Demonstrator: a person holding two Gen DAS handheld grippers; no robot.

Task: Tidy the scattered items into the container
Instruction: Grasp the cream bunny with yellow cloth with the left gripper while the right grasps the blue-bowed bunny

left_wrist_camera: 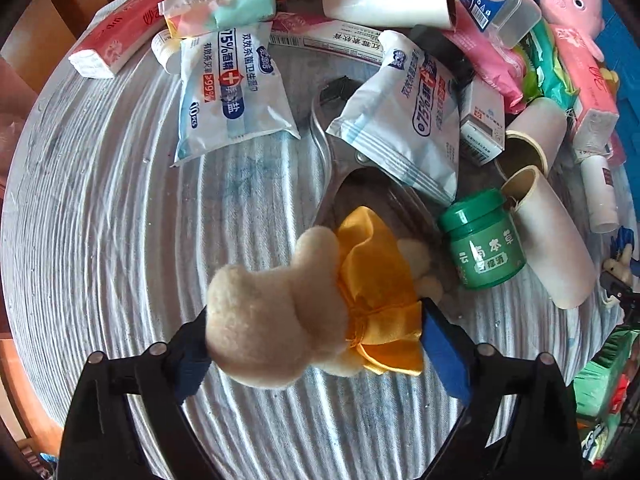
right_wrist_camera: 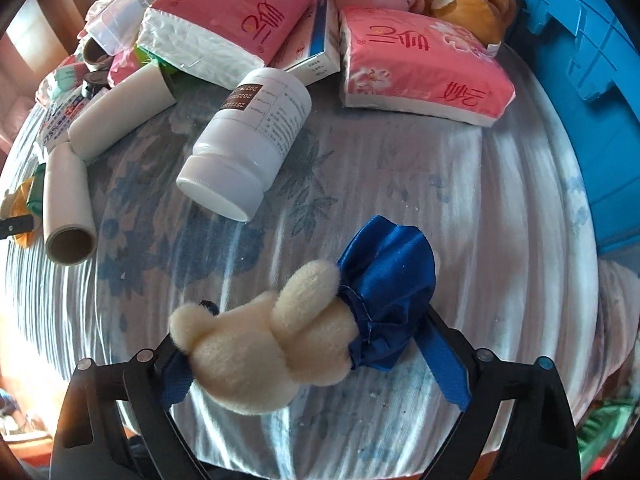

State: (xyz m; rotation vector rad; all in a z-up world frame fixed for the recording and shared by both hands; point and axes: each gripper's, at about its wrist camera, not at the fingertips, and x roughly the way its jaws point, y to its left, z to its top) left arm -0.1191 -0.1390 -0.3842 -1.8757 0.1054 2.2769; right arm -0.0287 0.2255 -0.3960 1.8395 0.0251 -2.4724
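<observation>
Left gripper: jaws stand wide, with a cream plush toy in a yellow satin dress between the two blue pads. The right pad lies against the edge of the dress. The left pad is partly hidden behind the toy's head, so contact there cannot be confirmed; the toy is bracketed, not visibly squeezed.

Right gripper: jaws also wide, with a cream plush toy in a blue satin dress between the pads. The head sits against the left pad and the dress hem reaches the right pad. No compression of the plush is visible.

Both toys lie on their sides on the blue-and-white floral cloth, near the camera in each view.

Beyond the yellow-dressed toy: a green jar just to its right, two white wipe packets farther back, and cardboard tubes at the right.

Beyond the blue-dressed toy: a white pill bottle on its side, pink tissue packs at the far edge, and the blue container at the far right, well apart from the toy.
</observation>
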